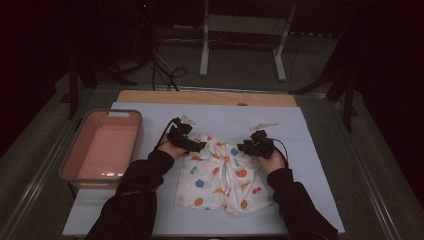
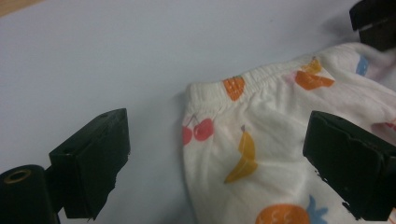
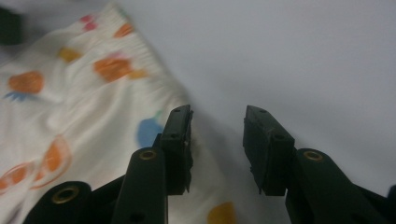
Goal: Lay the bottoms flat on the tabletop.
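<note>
White shorts (image 1: 222, 175) printed with fruit lie crumpled on the pale mat, waistband toward the far side. My left gripper (image 1: 199, 146) sits at the waistband's left corner. In the left gripper view its jaws (image 2: 217, 154) stand wide apart, one over the bare mat and one over the cloth (image 2: 261, 140), neither pressing on it. My right gripper (image 1: 246, 147) is at the waistband's right corner. Its jaws (image 3: 217, 140) are part-way apart and open: the left pad rests above the cloth (image 3: 70, 102), the right above the mat. The right gripper's jaw tip (image 2: 373, 23) shows at the far corner.
A pink basin (image 1: 80, 145) stands at the mat's left edge, nothing in it. The pale mat (image 1: 310, 150) covers a wooden table (image 1: 200, 96). Beyond the table are floor cables (image 1: 170, 75) and a white stand (image 1: 240, 25). The person's dark sleeves (image 1: 135, 200) come in from the bottom.
</note>
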`<state>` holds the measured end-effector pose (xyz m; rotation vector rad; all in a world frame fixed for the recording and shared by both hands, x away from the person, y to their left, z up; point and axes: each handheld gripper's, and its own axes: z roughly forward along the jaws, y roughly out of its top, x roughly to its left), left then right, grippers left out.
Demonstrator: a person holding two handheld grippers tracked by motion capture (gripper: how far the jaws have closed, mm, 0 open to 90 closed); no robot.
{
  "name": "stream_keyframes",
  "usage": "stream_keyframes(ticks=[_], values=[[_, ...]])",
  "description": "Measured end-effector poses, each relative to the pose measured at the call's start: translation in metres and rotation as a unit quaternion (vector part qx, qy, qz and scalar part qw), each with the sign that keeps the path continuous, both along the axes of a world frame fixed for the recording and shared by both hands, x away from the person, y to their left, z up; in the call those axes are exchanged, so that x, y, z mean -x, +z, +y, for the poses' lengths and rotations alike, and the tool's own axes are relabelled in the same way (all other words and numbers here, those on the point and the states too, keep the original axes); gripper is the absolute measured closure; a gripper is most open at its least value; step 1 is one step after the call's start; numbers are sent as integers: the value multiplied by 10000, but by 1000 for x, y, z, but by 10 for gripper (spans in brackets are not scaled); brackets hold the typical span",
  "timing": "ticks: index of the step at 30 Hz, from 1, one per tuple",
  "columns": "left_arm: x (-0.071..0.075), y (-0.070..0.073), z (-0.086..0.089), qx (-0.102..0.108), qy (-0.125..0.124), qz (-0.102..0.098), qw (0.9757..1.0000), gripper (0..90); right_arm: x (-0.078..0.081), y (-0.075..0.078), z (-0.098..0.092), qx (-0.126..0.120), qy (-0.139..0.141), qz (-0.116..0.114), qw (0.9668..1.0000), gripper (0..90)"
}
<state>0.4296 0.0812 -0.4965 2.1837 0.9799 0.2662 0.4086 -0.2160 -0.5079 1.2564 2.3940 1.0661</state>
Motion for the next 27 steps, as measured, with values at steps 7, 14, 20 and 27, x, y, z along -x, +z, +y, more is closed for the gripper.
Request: stream_keyframes(ticks=[7, 14, 20, 27], values=[[-8, -6, -11, -175, 105, -108, 9997, 194, 19, -7, 18, 468, 407, -247, 9978, 787], [-9, -17, -14, -243, 80, 2, 9997, 511, 29, -5, 25, 709, 754, -395, 9938, 835], [-12, -23, -11, -316, 42, -15, 9995, 644, 35, -6, 27, 764, 841, -432, 9926, 837], [-8, -20, -14, -366, -63, -11, 9993, 881, 37, -6, 27, 669, 819, -428, 9935, 786]])
